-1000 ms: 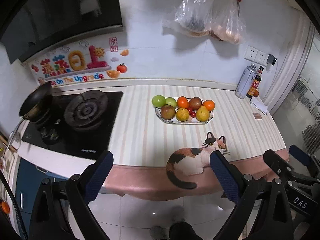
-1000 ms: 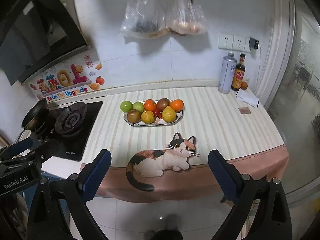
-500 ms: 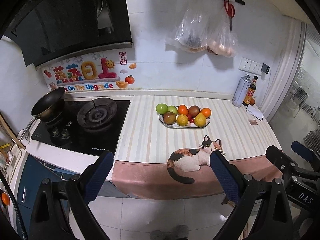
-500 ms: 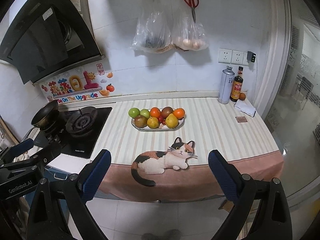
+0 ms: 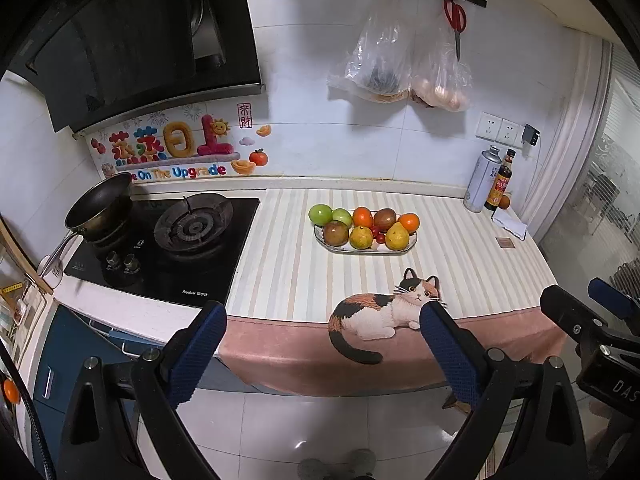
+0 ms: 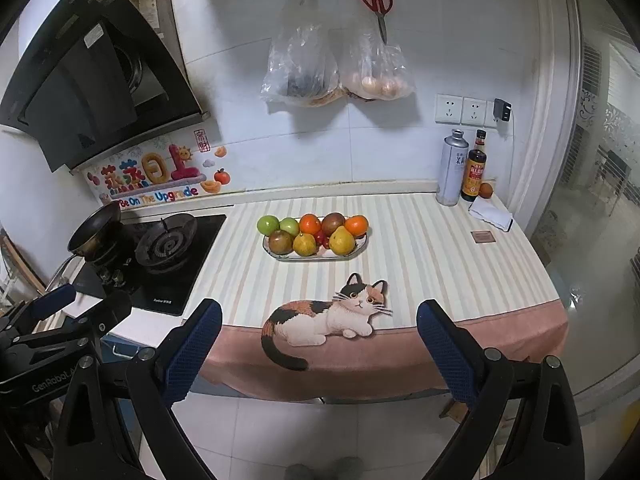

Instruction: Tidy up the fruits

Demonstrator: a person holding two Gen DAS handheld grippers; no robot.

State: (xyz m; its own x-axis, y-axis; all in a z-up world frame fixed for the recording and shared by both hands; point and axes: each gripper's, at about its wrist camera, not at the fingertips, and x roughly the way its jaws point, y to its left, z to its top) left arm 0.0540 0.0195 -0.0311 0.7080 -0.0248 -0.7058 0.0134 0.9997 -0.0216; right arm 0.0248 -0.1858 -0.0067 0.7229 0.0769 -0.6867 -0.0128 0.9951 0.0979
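An oval glass plate (image 5: 412, 240) (image 6: 362, 245) on the striped counter cloth holds several fruits: two green apples (image 5: 321, 213) (image 6: 267, 224), oranges (image 5: 409, 222) (image 6: 356, 225), brownish round fruits (image 5: 336, 233), yellow pears (image 5: 395, 236) (image 6: 342, 240) and small red tomatoes (image 5: 376, 232). My left gripper (image 5: 322, 314) is open and empty, held off the counter's front edge, well short of the plate. My right gripper (image 6: 319, 312) is open and empty at a similar distance. Each gripper shows at the edge of the other's view.
A black gas hob (image 5: 192, 248) with a pan (image 5: 98, 204) lies left of the cloth. A spray can (image 5: 482, 180), sauce bottle (image 5: 500, 182), small orange and white cloth (image 5: 509, 227) stand at the back right. Plastic bags (image 5: 400, 68) and scissors hang above. A cat print (image 5: 384, 312) marks the cloth's front.
Both grippers have drawn back and up from the counter; the plate looks smaller and more of the wall, hood and floor shows. Both stay open and empty.
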